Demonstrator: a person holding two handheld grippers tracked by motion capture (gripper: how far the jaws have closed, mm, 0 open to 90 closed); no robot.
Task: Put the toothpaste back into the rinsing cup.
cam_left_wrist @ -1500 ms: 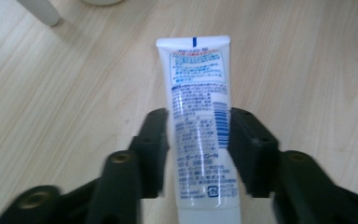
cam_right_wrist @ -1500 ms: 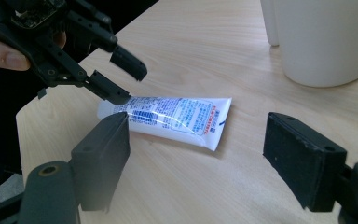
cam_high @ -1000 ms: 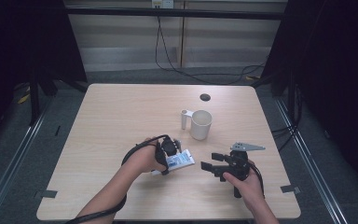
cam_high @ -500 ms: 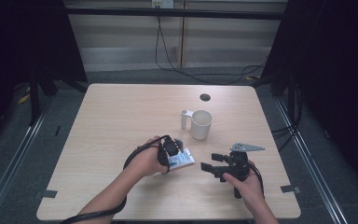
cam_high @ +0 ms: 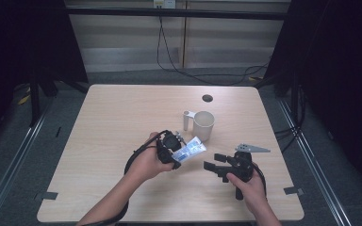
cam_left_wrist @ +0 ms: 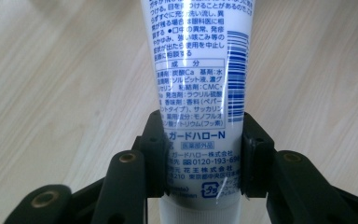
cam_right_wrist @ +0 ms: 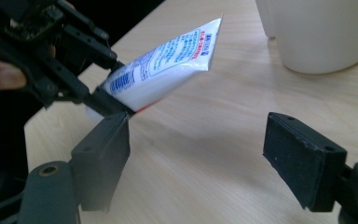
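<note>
A: Pale wood worktop, and the left gripper has its jaws clamped on the toothpaste tube near the cap end. Why there?

B: Likely so the crimped tail tilts up off the wood, free to aim at the white mug just beyond.

A: And the right gripper?

B: Jaws wide apart, nothing between them, waiting beside the tube.

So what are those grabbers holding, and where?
The left gripper pinches the toothpaste tube near its cap end. The right gripper is open, holding nothing.
</note>
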